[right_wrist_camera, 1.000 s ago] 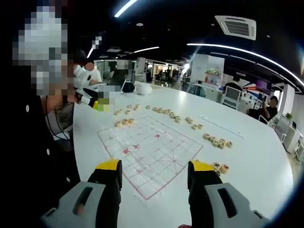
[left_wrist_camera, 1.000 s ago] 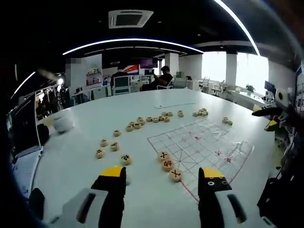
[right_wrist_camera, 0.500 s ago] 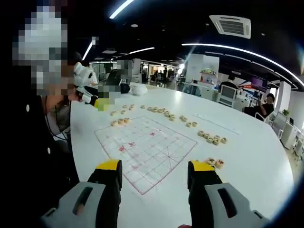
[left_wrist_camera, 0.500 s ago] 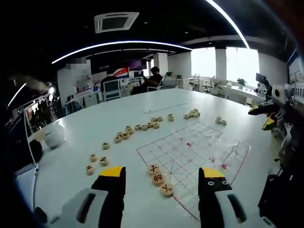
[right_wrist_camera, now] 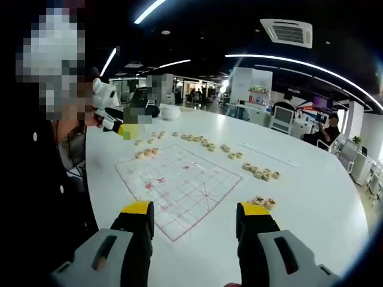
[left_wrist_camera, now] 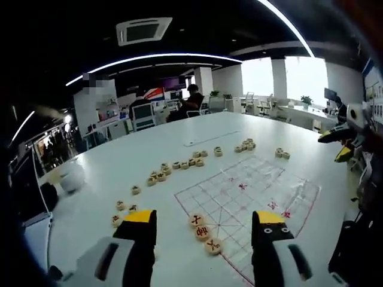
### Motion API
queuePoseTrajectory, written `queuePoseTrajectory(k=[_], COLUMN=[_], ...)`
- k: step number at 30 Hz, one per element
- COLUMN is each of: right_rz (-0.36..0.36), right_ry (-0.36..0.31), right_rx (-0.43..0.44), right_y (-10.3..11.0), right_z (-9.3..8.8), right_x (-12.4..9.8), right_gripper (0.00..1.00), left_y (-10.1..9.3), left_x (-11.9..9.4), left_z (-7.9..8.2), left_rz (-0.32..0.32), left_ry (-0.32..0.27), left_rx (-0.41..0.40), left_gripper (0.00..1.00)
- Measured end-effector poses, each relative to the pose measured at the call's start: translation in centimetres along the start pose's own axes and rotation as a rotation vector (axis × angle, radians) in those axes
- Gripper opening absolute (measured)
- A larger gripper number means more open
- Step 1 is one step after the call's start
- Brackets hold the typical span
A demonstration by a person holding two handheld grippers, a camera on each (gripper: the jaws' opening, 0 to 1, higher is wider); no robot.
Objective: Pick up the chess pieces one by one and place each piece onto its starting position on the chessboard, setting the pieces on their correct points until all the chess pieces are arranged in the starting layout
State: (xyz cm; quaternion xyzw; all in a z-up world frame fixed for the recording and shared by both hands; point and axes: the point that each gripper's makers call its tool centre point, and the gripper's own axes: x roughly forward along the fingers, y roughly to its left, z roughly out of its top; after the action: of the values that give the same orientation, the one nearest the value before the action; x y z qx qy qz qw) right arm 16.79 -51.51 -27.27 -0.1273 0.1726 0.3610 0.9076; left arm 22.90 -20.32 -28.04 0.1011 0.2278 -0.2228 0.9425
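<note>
Chess pieces (left_wrist_camera: 204, 232), round wooden discs, clear chessboard (left_wrist_camera: 251, 189)

Blk jaws, yellow tips (grey housings).

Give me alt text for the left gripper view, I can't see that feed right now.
The left tongs stand open and empty above a white table, over the near edge of a clear chessboard sheet printed with red lines. Three red-marked pieces sit in a row on that edge, and more pieces lie scattered beyond the board.
</note>
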Motion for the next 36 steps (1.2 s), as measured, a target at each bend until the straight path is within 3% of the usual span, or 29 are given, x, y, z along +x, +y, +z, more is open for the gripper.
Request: queuePoseTrajectory(k=[9,23,36], right_rz=[-0.005,-0.06,-0.063], right_ry=[0.01,0.054,0.057], right_rx=[-0.005,-0.051,-0.065], right_y=[-0.3,-3.7,-3.4], right_z=[0.1,0.4,0.5], right_x=[0.2,-0.8,-1.2], right_gripper=[0.56,0.55,0.56], left_y=[0.1,0.4,-0.1], left_x=[-0.3,-0.4,0.0], left_z=[-0.4,-0.8,0.1], left_rz=[-0.004,-0.023,-0.051], left_ry=[0.0,-0.016,-0.029], left_rx=[-0.024,-0.052,-0.045], left_gripper=[0.65,0.65,0.66])
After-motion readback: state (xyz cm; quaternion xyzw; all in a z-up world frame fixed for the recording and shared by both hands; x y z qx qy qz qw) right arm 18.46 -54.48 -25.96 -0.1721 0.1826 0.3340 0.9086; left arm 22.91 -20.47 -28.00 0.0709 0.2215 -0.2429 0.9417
